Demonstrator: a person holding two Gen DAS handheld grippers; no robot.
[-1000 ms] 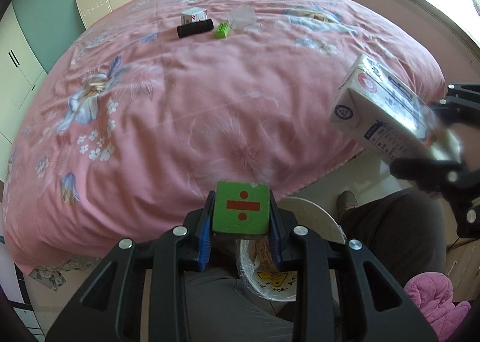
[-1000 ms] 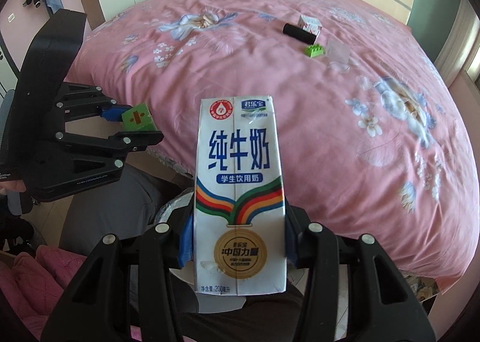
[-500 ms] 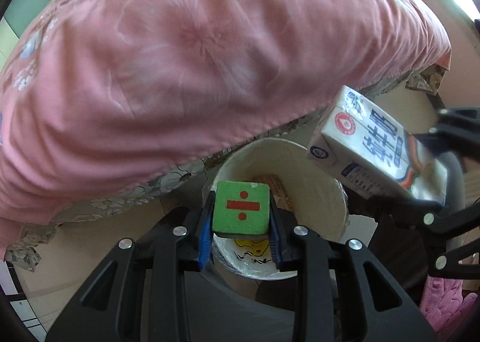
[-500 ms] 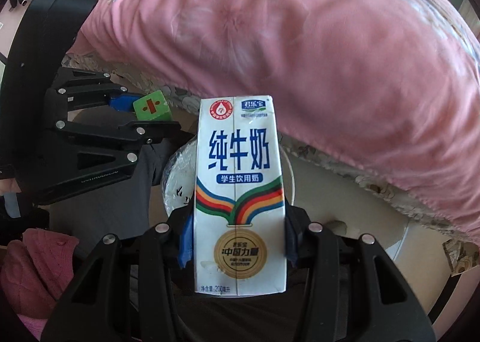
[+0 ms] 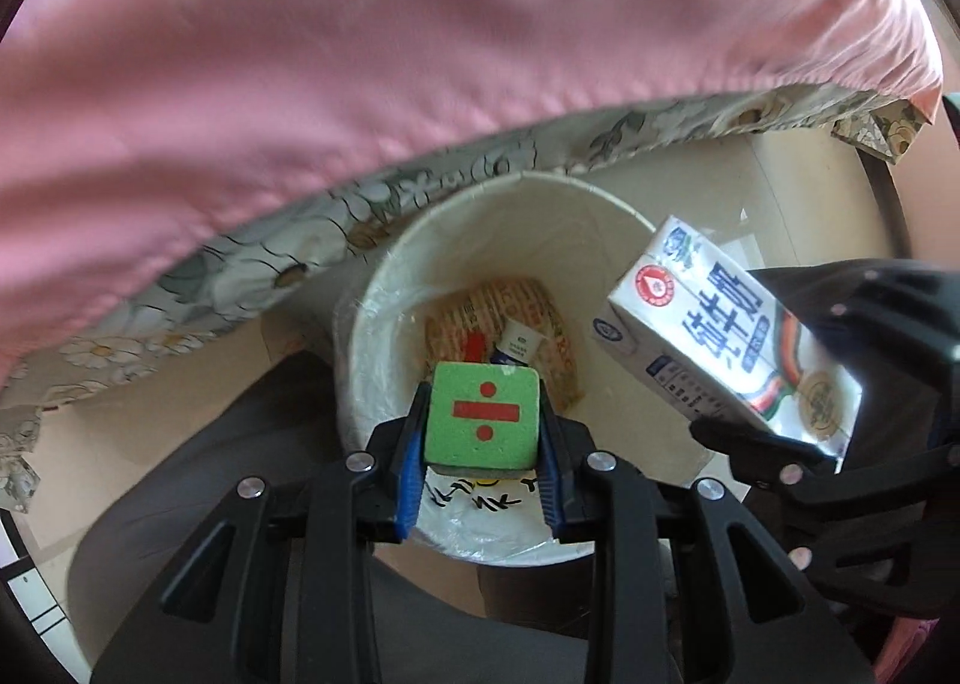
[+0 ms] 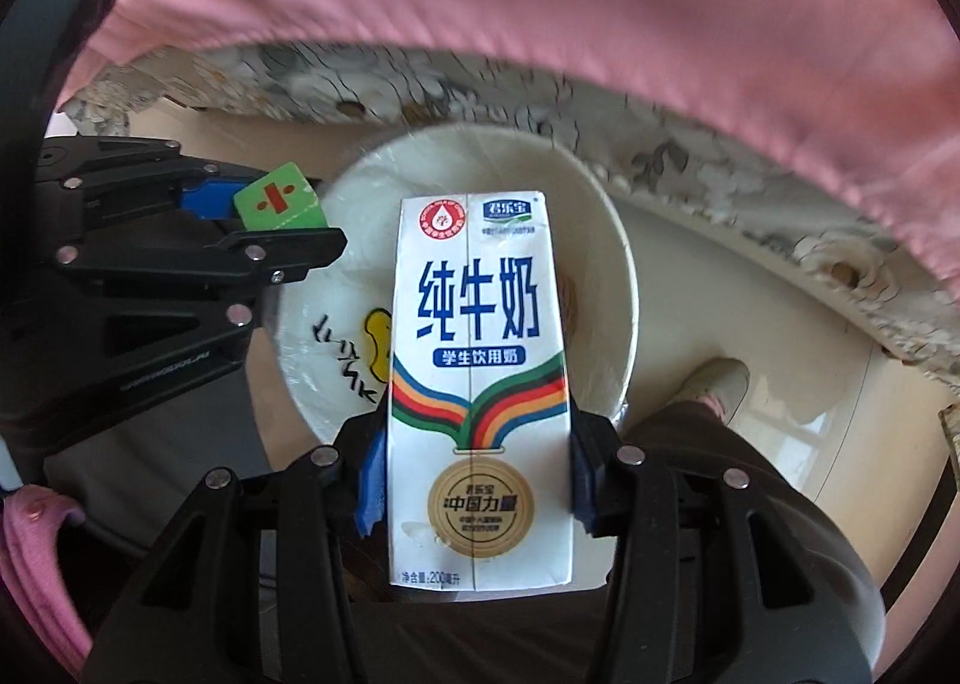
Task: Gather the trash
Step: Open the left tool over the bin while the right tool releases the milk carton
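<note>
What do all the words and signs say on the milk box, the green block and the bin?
"纯牛奶": milk carton, big blue letters.
"学生饮用奶": carton's blue band.
"君乐宝": carton's top blue logo.
"中国力量": carton's gold seal.
"净含量:200毫升": carton's bottom edge.
"÷": red sign on the green block.
Black scribbles by a yellow drawing on the bin liner: unreadable.
Red round logo, seal's small print, wrappers inside the bin: too small.

Left gripper (image 5: pixel 482 435) pinches a green block (image 5: pixel 482 414) between blue pads; right gripper (image 6: pixel 474 489) — just to its right — clamps a milk carton (image 6: pixel 477 384), both tipped downward.
</note>
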